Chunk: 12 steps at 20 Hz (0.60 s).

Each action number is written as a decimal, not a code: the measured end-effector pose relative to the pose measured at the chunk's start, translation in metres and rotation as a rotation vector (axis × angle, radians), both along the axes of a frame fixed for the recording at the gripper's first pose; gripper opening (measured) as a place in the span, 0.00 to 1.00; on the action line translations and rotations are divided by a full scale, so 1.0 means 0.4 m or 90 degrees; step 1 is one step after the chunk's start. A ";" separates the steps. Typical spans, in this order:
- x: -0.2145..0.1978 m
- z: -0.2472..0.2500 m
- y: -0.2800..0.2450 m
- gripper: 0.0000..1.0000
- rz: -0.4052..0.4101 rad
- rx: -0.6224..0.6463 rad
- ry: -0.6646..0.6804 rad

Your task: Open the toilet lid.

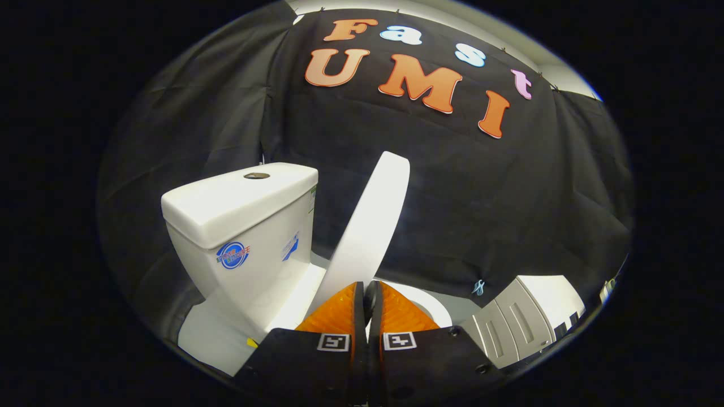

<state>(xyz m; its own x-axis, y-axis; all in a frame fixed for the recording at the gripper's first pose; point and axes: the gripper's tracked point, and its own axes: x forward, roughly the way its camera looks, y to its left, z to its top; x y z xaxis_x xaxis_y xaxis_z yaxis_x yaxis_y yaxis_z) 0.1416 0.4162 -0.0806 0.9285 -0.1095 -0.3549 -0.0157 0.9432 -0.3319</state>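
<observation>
Farthest left stands the glossy white ceramic toilet cistern [243,226], a boxy tank that narrows toward its base, capped by a smooth slab top with rounded corners. A small round metal flush button [257,176] sits in the middle of that top. Two stickers, too small to make out, show on the tank's faces. Below the tank the white ceramic base [215,333] spreads outward, its lower part cut off from sight; a small yellow scrap lies at its edge.

Next comes the white plastic toilet lid [370,226], a long smooth oval panel with a rounded upper end. It stands raised and tilted, leaning toward the cistern's right front corner, though whether it touches the tank cannot be told. Its lower end is hidden behind the fingers.

The gripper [366,291] has its two ribbed fingers [339,314] drawn almost together, with only a thin dark slit between them. The tips meet at the lid's lower edge; whether they pinch that edge or merely rest in front of it cannot be told. Each finger base carries a square black-and-white marker.

Just right of the fingers, a curved piece of the white toilet rim [432,308] peeks out. Farther right stands a pale grey ribbed plastic cabinet [517,325], partly cut off
</observation>
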 end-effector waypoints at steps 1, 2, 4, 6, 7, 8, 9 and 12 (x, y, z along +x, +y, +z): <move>0.006 0.004 0.017 0.08 0.002 0.001 -0.004; 0.007 0.006 0.026 0.08 0.002 0.000 -0.007; 0.011 0.004 0.050 0.08 0.007 0.000 -0.009; 0.012 0.005 0.072 0.08 0.011 -0.001 -0.013; 0.012 0.005 0.081 0.08 0.014 -0.009 -0.015; 0.013 0.006 0.092 0.08 0.018 -0.017 -0.018; 0.013 0.003 0.105 0.08 0.020 -0.025 -0.021; 0.019 -0.001 0.155 0.08 0.035 -0.037 -0.023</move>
